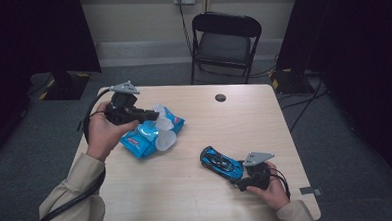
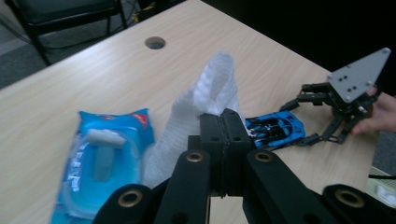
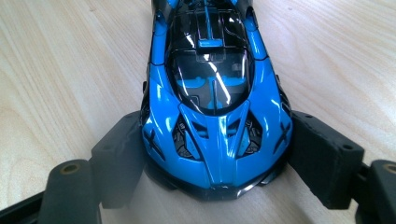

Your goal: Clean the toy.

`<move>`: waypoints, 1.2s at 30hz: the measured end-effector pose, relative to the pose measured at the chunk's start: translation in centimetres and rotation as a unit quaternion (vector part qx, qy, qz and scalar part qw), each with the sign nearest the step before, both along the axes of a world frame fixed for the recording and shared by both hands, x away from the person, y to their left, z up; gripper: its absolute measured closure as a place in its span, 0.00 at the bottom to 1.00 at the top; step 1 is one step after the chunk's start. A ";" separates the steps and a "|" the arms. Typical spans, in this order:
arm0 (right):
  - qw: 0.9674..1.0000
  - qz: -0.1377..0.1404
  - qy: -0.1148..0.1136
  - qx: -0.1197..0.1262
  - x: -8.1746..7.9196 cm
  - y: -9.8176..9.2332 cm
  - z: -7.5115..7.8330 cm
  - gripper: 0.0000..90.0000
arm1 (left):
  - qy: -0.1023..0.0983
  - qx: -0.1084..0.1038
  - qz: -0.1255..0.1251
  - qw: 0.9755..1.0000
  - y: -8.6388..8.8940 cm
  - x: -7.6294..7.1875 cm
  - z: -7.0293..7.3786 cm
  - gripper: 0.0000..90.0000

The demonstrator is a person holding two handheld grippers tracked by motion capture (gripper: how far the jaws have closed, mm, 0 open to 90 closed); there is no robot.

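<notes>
A blue pack of wet wipes (image 1: 139, 142) lies on the left part of the table, with its lid (image 2: 100, 161) open. My left gripper (image 1: 153, 114) is above it, shut on a white wipe (image 1: 166, 133) that hangs from the closed jaws (image 2: 223, 120) toward the pack. The wipe (image 2: 212, 86) stands up crumpled behind the jaws. A blue and black toy car (image 1: 220, 162) rests on the table at the front right. My right gripper (image 1: 238, 175) holds one end of the car (image 3: 215, 93), and its pads (image 3: 322, 154) press on both sides.
The wooden table (image 1: 188, 201) has a round cable hole (image 1: 220, 97) near its far edge. A black folding chair (image 1: 224, 39) stands behind it. Dark curtains hang on both sides, and cables lie on the floor at the right.
</notes>
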State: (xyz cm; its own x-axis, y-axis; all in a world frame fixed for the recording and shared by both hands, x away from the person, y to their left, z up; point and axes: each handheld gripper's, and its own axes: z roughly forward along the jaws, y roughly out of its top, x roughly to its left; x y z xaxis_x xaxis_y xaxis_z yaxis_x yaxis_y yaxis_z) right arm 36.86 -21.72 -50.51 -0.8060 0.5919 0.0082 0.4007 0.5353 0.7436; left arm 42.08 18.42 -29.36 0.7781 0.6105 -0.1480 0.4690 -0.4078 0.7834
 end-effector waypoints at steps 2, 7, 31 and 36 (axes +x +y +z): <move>1.000 0.000 0.000 0.000 0.0 0.0 0.0 0.26 | 0.007 0.001 -0.012 1.000 -0.7 -0.5 -1.1 1.00; 1.000 0.000 0.000 0.000 0.0 0.0 0.0 0.26 | 0.030 -0.003 -0.035 0.999 -2.0 -1.4 -4.1 1.00; 1.000 0.000 0.000 0.000 0.0 0.0 0.0 0.26 | 0.090 0.072 -0.021 0.993 -5.5 0.9 -15.9 0.92; 1.000 0.000 0.000 0.000 0.0 0.0 0.0 0.26 | 0.066 0.091 -0.021 0.993 -6.3 1.6 -17.3 0.68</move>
